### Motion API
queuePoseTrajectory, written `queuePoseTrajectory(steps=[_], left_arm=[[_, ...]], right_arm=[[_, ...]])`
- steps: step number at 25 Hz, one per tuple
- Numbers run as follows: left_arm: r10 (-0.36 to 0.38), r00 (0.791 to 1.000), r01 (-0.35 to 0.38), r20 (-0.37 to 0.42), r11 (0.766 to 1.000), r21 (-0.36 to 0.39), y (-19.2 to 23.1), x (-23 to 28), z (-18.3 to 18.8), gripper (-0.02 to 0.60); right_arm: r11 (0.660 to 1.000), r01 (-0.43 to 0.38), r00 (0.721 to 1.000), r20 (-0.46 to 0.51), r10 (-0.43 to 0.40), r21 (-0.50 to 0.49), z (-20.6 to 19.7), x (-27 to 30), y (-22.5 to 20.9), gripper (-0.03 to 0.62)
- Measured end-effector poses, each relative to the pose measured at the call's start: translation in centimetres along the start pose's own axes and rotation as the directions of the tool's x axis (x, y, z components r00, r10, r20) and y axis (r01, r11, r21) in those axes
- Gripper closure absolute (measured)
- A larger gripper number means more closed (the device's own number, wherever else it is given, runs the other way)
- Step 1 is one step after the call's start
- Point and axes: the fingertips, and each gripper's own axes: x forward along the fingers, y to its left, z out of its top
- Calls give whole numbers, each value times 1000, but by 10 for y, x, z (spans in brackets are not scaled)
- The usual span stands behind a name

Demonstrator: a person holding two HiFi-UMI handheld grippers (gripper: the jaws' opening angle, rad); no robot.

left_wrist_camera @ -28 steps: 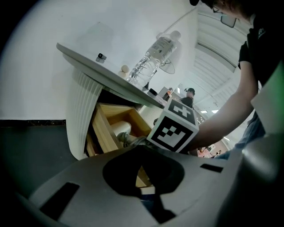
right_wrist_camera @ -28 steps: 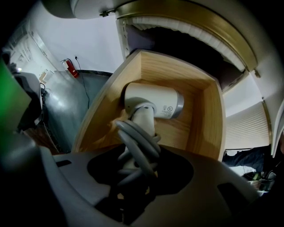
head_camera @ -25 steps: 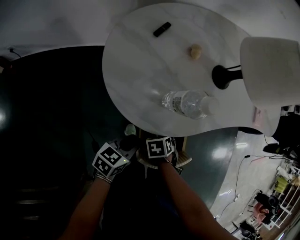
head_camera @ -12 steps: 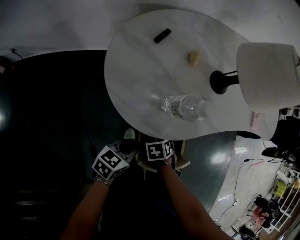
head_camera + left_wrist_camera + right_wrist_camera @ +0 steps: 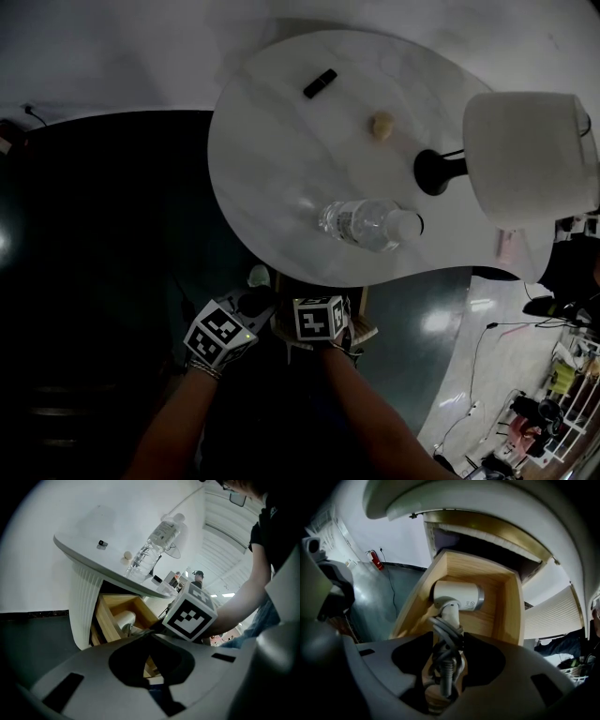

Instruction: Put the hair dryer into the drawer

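A white hair dryer (image 5: 457, 597) lies in the open wooden drawer (image 5: 506, 602) under the table, its grey cord wound round the handle. My right gripper (image 5: 449, 653) points steeply down over it. Its jaws are opening, the corded handle lies between them, and a gap shows on each side. In the head view the right gripper (image 5: 317, 317) hangs over the drawer (image 5: 364, 328), with the left gripper (image 5: 225, 333) close beside it on the left. From the left gripper (image 5: 150, 637), whose jaws meet with nothing in them, I see the dryer (image 5: 123, 619) in the drawer (image 5: 105, 620).
The white marble table (image 5: 281, 141) overhangs the drawer. On it stand a water bottle (image 5: 366, 225) and a lamp (image 5: 525, 159), with a small black object (image 5: 320, 83) and a beige lump (image 5: 382, 125). Dark floor lies to the left. A person (image 5: 199, 578) stands far behind.
Both grippers stay at the drawer. Only the head view has shifted slightly, so the table sits a little lower in the picture.
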Motion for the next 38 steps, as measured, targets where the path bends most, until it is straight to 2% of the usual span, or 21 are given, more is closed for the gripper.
queuePoseTrajectory(steps=[6,10,15,17,18,21,28,33,36,38], left_arm=[[2,1000,-2,1,1000,-25,1,-2,5,574],[-3,1000,4,16,1000,-10,-5,0,11,574],[-11,1000,11,2,1000,4,-12,0,12,574],[-6,1000,6,12,1000,13,-13,0,15,574],[0,1000,0,20,1000,20,-14,0,16,574],[23,999,-25,45,999,45,-18,0,23,574],[71,994,-75,81,996,50,-36,-3,34,574],[93,987,-98,127,995,32,-51,-8,45,574],[116,982,-121,151,992,29,-59,-11,51,574],[125,978,-131,168,991,28,-65,-12,58,574]], right_arm=[[998,-69,998,-2,69,15,-10,-23,2,382],[992,-117,993,20,116,44,-17,-40,-1,387],[992,-114,991,75,110,49,-18,-61,-11,502],[992,-111,986,127,104,55,-14,-68,-18,548],[991,-116,981,164,104,64,-11,-71,-22,566],[981,-168,961,238,141,99,-6,-82,-29,569],[969,-235,930,305,203,71,-2,-100,-45,574],[939,-339,881,365,300,48,4,-125,-49,576],[949,-314,875,394,280,23,7,-138,-63,577],[954,-298,861,426,278,-19,14,-151,-70,577]])
